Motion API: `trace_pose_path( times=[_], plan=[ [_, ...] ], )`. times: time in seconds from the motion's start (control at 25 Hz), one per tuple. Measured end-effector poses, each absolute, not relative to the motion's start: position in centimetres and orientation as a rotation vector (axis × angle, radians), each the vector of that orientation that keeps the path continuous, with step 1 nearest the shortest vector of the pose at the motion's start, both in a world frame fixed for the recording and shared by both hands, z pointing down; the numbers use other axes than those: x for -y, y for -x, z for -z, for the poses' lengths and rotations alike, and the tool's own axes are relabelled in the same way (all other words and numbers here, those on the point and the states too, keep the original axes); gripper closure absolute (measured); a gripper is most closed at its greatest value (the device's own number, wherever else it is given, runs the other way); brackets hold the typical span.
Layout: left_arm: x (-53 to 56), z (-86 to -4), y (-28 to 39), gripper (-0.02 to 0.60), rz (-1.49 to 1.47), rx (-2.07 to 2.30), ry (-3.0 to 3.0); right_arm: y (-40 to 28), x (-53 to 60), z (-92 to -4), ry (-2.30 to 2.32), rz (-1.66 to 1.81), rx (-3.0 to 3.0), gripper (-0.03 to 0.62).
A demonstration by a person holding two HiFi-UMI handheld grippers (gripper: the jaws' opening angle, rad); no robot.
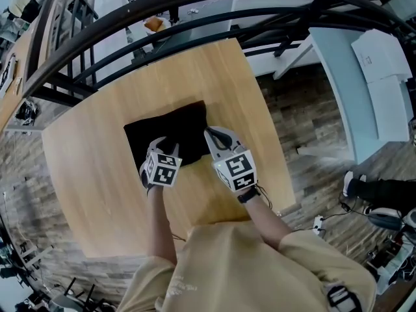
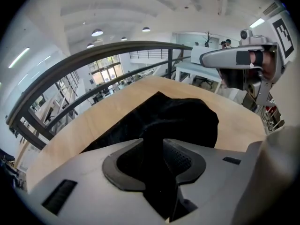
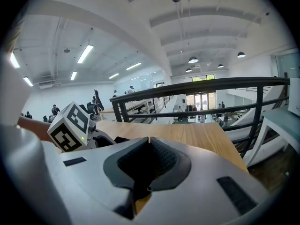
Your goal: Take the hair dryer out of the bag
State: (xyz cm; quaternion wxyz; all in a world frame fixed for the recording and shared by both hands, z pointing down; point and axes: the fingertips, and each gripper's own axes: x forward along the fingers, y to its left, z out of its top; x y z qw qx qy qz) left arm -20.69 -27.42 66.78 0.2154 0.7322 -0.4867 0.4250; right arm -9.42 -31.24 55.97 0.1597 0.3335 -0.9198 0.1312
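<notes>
Jaws of the left gripper [image 2: 161, 146] stand apart over the black bag [image 1: 174, 130], which lies mid-bench [image 1: 91, 168]. Right gripper [image 3: 149, 146] jaws are together, empty, beside the bag's right edge.

A: What sort of room is this?
B: A big open hall with a white beamed ceiling [image 3: 154, 18], strip lights [image 3: 85, 53] and round lamps [image 3: 193, 60].
A: And nearer in?
B: A pale wooden worktop [image 1: 91, 168] stands on a wood-plank floor [image 1: 305, 122]. A dark metal railing [image 3: 211, 84] curves just beyond its far edge, and a pale table [image 1: 344, 77] stands off to the right.
</notes>
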Motion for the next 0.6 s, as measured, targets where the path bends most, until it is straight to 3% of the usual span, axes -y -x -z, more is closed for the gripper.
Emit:
trace_pose_path(
  times=[0.16,0.6],
  plan=[
    [27.5,-67.1,21.3,0.563,-1.165,1.383,-2.006,9.3,31.4,-56.0,-0.961,-0.384,2.629,0.577],
    [27.6,-65.1,23.4,0.572,-1.071,1.531,-1.983,8.9,30.8,-56.2,-0.966,-0.395,2.616,0.577]
  ],
)
